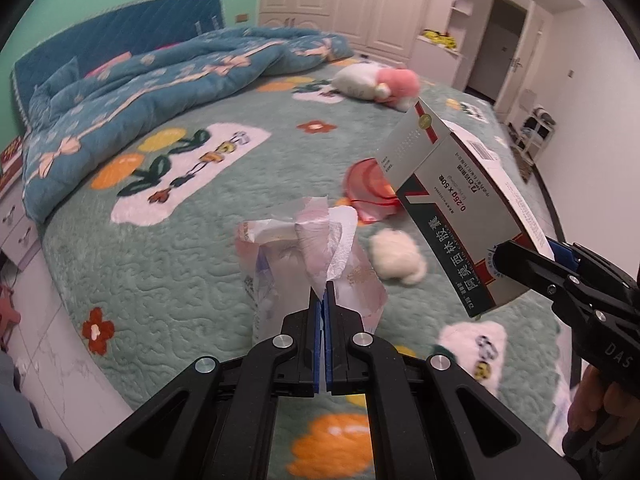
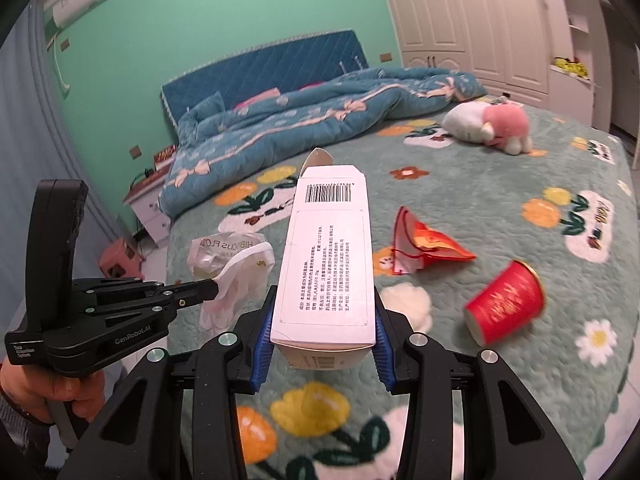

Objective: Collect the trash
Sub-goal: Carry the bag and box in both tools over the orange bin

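Left tongs [image 1: 325, 292] pinched a crumpled plastic wrapper [image 1: 312, 240]; right tongs [image 2: 323, 332] clamped a medicine box [image 2: 326, 256] above the bed [image 2: 520, 208].

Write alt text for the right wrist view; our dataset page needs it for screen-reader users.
The right gripper clamps a white medicine box above a floral green bedspread. At left, the left gripper pinches a crumpled wrapper. A red paper cup on its side, a torn red packet and a white wad lie on the bed.
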Motion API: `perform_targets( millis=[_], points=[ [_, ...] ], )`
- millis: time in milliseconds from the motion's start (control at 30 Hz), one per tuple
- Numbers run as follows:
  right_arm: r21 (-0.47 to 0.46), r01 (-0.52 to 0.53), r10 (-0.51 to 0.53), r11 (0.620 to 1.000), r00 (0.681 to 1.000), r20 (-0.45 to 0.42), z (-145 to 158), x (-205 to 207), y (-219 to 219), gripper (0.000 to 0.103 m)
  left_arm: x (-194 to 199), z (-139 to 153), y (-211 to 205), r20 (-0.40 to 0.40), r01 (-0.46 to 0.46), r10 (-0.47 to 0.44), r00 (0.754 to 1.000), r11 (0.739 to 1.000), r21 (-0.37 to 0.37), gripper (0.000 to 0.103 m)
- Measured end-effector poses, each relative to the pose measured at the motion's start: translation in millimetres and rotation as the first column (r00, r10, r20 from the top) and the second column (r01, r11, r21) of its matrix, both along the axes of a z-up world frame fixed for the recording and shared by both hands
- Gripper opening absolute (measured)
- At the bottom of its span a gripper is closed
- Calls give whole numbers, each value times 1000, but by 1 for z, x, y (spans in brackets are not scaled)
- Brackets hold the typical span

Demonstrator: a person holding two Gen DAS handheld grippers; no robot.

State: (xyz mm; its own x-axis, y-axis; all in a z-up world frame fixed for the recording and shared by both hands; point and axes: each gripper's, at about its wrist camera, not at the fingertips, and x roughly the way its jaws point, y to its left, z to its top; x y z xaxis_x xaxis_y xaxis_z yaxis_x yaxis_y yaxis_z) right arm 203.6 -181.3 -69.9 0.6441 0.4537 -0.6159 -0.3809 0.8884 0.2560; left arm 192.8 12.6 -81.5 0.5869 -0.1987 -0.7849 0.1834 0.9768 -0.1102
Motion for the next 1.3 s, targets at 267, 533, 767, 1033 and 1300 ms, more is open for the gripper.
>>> perform_targets(
  millis=[267, 533, 767, 1033, 1300],
  points=[
    [59, 107, -108, 993, 994, 15, 14, -53, -60, 42, -28, 21, -47, 46, 112, -112, 993, 994, 6, 3],
    [89, 251, -255, 964, 966, 34, 20, -105, -126, 42, -49, 32, -110, 76, 265, -266, 961, 964, 26, 3],
    [108, 375, -381, 920, 924, 34, 19, -154, -185, 42, -65, 30, -177, 74, 421, -422, 903, 906, 34, 3],
    [130, 575, -581, 808, 814, 10, 8, -227, -271, 42, -97, 21, -275, 50, 627, -628, 776, 778, 40, 3],
    [109, 735, -737, 669, 675, -36, -12, -298, -341, 42, -135, 1, -364, 10, 791, -792, 611, 611, 36, 3]
  ],
)
